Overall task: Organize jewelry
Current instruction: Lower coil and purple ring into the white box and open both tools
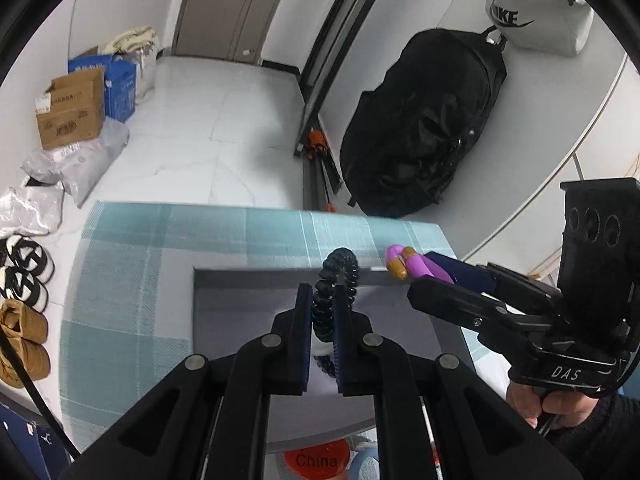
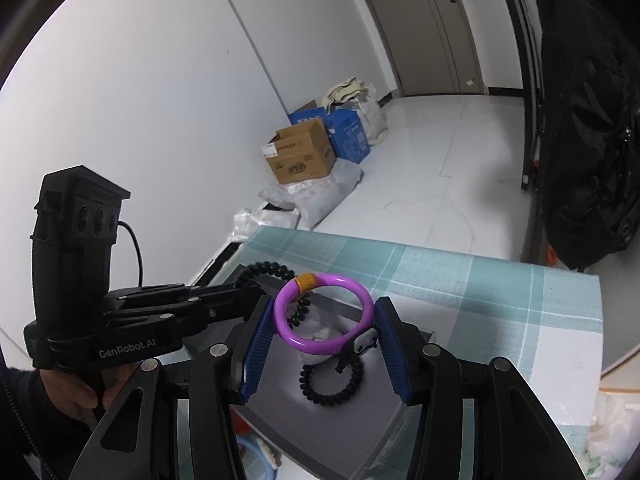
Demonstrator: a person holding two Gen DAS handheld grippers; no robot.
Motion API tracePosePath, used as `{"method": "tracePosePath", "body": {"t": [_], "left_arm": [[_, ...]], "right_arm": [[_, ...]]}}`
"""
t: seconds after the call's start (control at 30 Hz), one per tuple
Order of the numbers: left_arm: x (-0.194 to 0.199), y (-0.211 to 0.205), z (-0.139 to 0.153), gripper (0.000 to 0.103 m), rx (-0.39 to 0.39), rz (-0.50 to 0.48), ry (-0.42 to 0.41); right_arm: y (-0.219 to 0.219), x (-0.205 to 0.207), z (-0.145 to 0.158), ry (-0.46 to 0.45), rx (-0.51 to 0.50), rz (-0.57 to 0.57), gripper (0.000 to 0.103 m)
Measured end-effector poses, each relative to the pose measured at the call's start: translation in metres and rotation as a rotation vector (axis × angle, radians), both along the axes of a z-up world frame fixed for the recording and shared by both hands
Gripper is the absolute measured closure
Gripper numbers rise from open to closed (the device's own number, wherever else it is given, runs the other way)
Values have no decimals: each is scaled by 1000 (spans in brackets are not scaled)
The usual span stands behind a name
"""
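Observation:
My left gripper [image 1: 323, 292] is shut on a black beaded bracelet [image 1: 344, 264], whose loop sticks up past the fingertips above a grey tray [image 1: 240, 320]. My right gripper [image 2: 325, 304] is shut on a purple bangle [image 2: 360, 292] with an orange band, clamped across its width between the blue pads [image 2: 260, 336]. The two grippers hang side by side over the tray [image 2: 360, 428]. From the right wrist, the left gripper [image 2: 256, 288] and its bracelet [image 2: 268, 268] show at left. A second black beaded bracelet [image 2: 332, 394] and a small black-and-white clip [image 2: 360, 344] lie in the tray.
The tray sits on a teal plaid cloth [image 1: 132, 264] over a small table, with floor beyond its far edge. A black backpack [image 1: 424, 120] hangs at right. Cardboard and blue boxes [image 1: 72, 108], plastic bags and shoes [image 1: 24, 264] line the left wall.

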State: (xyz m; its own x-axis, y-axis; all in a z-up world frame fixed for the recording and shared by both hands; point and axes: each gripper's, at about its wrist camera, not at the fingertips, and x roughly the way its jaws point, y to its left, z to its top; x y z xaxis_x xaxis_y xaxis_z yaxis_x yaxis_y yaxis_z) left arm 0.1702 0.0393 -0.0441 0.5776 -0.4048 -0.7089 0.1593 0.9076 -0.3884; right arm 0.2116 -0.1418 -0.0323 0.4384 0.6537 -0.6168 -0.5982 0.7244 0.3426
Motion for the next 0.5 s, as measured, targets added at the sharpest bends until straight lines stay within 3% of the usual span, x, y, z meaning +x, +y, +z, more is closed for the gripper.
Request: {"method": "tracePosePath", "body": {"t": [0.27,0.4,0.47,0.5], "left_arm": [[0,-3,-1,98,14,13,8],[3,2,-3,97,-34,13,37],[3,3,-3,91,-46,13,37],[4,3,-2,79,-49,11,38]], "right_arm": [[3,1,-10,28,-33,14,52],[4,-4,-11,20,-46,10,50],[3,-5,-10,13,-43,6,43],[2,-6,-8,10,-36,8,40]]}}
